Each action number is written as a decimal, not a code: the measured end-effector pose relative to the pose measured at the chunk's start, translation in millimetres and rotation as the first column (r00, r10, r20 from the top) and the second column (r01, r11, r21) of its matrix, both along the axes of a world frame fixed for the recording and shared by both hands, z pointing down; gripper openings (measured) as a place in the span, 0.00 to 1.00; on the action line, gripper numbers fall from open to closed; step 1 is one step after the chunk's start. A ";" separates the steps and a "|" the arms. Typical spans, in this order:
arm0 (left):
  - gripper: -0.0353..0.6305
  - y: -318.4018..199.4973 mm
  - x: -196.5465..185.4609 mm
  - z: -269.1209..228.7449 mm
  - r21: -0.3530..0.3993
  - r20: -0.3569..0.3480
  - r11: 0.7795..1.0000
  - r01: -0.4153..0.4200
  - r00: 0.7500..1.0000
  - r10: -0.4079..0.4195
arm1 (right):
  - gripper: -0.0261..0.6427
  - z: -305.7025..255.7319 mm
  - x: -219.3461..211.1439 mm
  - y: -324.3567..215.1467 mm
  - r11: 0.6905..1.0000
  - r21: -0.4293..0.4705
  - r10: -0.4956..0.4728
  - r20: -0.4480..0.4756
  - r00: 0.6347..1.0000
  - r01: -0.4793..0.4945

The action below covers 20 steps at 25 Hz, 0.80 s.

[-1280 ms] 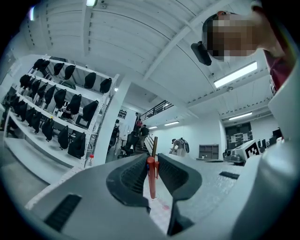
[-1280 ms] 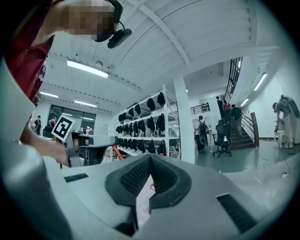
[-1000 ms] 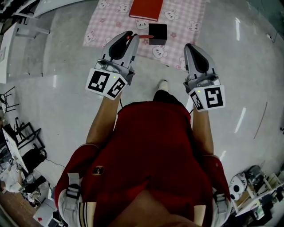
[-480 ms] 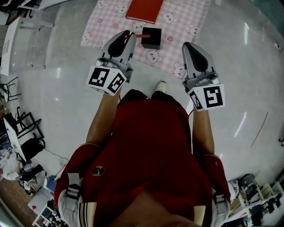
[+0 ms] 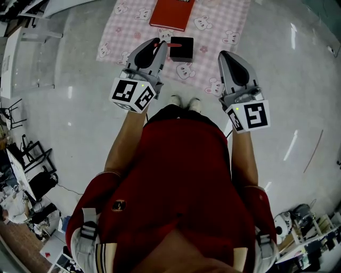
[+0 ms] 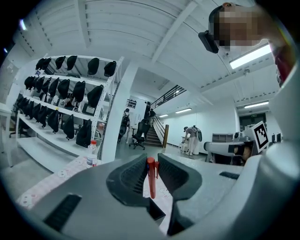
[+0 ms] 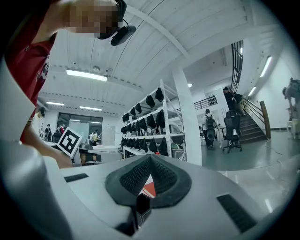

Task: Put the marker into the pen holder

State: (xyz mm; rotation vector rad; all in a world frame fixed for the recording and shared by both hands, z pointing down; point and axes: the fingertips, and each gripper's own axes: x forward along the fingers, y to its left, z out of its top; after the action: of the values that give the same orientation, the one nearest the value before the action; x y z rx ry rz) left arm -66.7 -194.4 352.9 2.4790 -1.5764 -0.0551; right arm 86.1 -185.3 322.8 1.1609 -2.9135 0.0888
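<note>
Head view: your left gripper [image 5: 154, 47] is clamped on the red marker [image 5: 166, 45]. The marker pokes out sideways toward the black pen holder [image 5: 181, 48], and its free end lies at the holder's left rim. Its height above the rim is not readable from here.

Left gripper view: the jaws are closed on the marker, which stands upright between the ribbed pads [image 6: 133, 177].

Right gripper [image 5: 229, 55]: it hangs to the right of the holder, on your side of it. The right gripper view shows its jaw tips meeting with nothing between them.

Progress (judgement): the pick-up is done and the marker has been carried to the holder. It is not in yet. What remains is to centre it over the opening, tip it end-down, then let go.

Surface:
- The holder sits on a pink checked mat with a rabbit print [image 5: 224, 24].
- A red book [image 5: 171, 13] lies on the mat just beyond the holder.
- Pale glossy floor [image 5: 80, 106] surrounds the mat.
- Your shoes [image 5: 184, 103] are on the near side of the holder, by the mat's edge.
- A water bottle [image 6: 92, 154] stands on the mat. Its place relative to the holder is not readable.

Room: a large white hall with strip lights. There is a shelving rack hung with black bags [image 6: 70, 103], a staircase [image 6: 154, 133], office chairs, and people far off.
</note>
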 end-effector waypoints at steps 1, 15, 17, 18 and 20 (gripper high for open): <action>0.17 -1.6 -0.7 0.4 0.000 0.001 1.000 -0.004 1.000 0.004 | 0.04 -1.7 -1.1 -0.7 1.000 0.001 0.005 -0.002 1.000 -0.005; 0.17 -22.1 -3.9 45.1 -0.049 0.031 0.997 -0.066 0.997 0.068 | 0.04 6.1 -20.4 -6.5 0.998 -0.016 0.055 -0.047 0.997 -0.056; 0.17 -26.6 -2.0 52.3 -0.057 0.034 0.995 -0.076 0.996 0.078 | 0.04 10.4 -18.7 -8.2 0.997 -0.027 0.067 -0.057 0.996 -0.069; 0.17 -28.7 -1.1 55.8 -0.062 0.034 0.995 -0.081 0.996 0.083 | 0.04 12.3 -17.8 -9.0 0.997 -0.032 0.073 -0.061 0.995 -0.075; 0.17 -32.0 0.5 62.2 -0.071 0.034 0.994 -0.088 0.995 0.091 | 0.04 15.4 -16.3 -10.0 0.996 -0.040 0.082 -0.070 0.994 -0.085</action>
State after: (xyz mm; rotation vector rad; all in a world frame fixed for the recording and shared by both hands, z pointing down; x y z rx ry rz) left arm -66.2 -226.4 415.1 2.5075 -1.4532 0.0585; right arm 69.8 -195.4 338.2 1.2534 -2.7901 0.1085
